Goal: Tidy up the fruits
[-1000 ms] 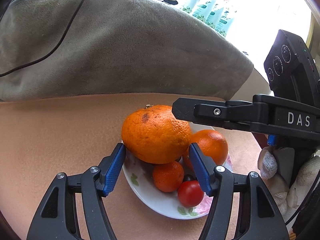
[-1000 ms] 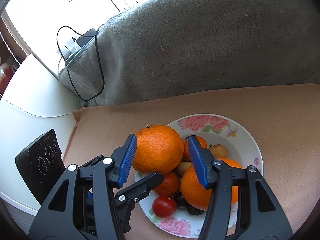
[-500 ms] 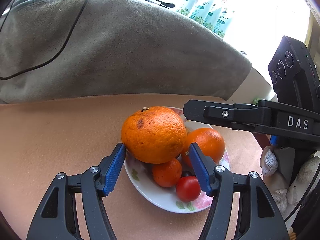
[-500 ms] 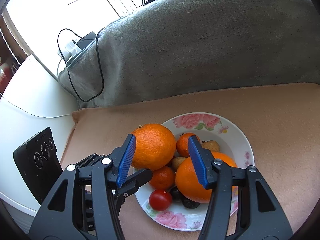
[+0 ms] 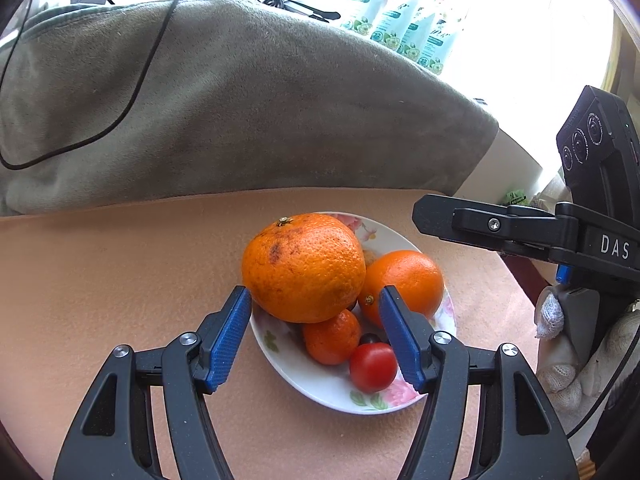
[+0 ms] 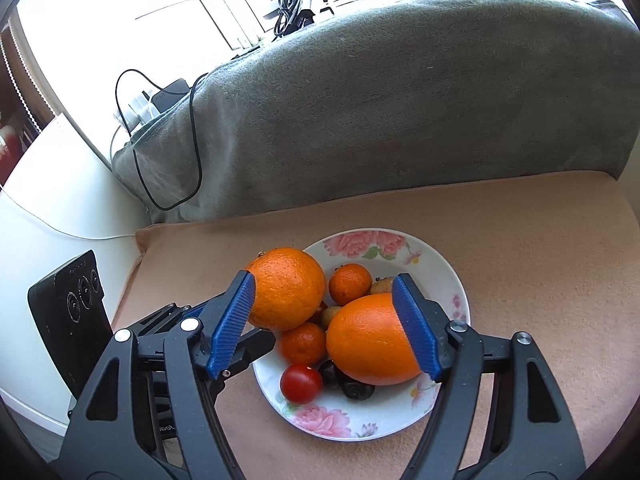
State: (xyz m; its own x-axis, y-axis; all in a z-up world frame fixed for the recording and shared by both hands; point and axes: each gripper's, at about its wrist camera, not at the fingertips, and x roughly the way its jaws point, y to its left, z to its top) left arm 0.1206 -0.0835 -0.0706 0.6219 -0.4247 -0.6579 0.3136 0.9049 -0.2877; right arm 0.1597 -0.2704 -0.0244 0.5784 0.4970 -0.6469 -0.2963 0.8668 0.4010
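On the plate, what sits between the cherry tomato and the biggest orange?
A small mandarin lies between the cherry tomato and the biggest orange, tucked under the orange's near side. Both wrist views show it, on the floral plate.

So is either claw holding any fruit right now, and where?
Nothing is held. Left claw and right claw both hover open over the plate.

Peach cloth-covered surface (image 6: 520, 240), floral plate (image 6: 436, 264) of fruit, grey blanket (image 6: 400, 100) behind

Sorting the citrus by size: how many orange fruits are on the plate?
4: big orange left, another orange front right, small mandarin behind, small mandarin in the middle. More may hide underneath.
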